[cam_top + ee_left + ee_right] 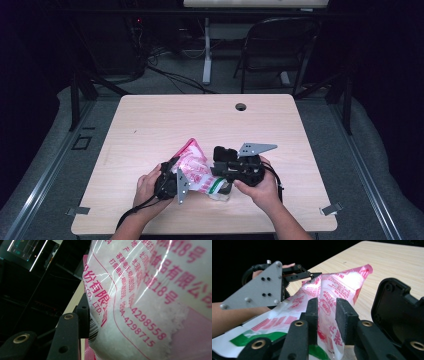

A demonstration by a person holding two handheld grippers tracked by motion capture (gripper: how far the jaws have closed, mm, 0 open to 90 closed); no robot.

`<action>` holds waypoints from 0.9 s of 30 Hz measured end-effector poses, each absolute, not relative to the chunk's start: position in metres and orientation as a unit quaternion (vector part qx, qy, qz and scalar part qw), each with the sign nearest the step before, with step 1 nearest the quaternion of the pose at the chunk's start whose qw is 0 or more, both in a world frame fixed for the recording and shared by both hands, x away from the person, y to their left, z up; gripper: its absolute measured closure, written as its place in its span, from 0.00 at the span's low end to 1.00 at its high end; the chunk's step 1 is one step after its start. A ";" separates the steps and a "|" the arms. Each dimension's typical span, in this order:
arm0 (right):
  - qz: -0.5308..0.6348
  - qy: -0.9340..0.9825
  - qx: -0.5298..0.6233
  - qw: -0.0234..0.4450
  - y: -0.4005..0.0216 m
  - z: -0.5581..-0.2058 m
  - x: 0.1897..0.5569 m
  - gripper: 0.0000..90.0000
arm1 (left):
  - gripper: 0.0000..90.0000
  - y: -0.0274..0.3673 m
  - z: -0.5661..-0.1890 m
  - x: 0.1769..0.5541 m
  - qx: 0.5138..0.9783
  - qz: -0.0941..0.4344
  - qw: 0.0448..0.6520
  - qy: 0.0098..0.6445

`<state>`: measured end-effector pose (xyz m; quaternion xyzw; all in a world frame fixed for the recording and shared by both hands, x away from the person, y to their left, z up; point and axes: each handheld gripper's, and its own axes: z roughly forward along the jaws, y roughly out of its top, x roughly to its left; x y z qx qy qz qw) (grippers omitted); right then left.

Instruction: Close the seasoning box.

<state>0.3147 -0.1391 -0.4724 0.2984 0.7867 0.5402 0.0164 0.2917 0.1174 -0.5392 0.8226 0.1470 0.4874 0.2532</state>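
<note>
A pink and white printed plastic bag (pixel 195 165) with a green patch at its bottom end is held up near the table's front edge between both grippers. My left gripper (pixel 174 165) is shut on the bag's left side. In the left gripper view one black finger (pixel 72 332) presses the bag (pixel 150 302) by the barcode, and the other finger is hidden behind the film. My right gripper (pixel 218 177) holds the bag from the right. Its gripper view shows a crumpled fold of the bag (pixel 337 282) filling the gap in the right gripper (pixel 328 305). The left gripper (pixel 312 275) clamps the far edge.
The light wooden table (pixel 200 115) has a cable hole (pixel 241 106) near its far edge. Beyond it stand a black folding chair (pixel 280 45) and a white desk leg (pixel 206 55), with cables on the floor. Dark surroundings flank the table.
</note>
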 end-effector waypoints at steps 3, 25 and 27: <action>0.535 0.790 0.299 0.012 -0.138 -0.474 0.316 0.86 | 0.62 0.117 -0.540 0.292 0.822 0.490 0.252 0.145; 0.518 0.799 0.305 0.025 -0.136 -0.480 0.319 1.00 | 0.63 0.117 -0.540 0.288 0.817 0.517 0.226 0.117; 0.516 0.799 0.306 0.026 -0.137 -0.480 0.319 1.00 | 0.63 0.117 -0.540 0.288 0.816 0.519 0.226 0.116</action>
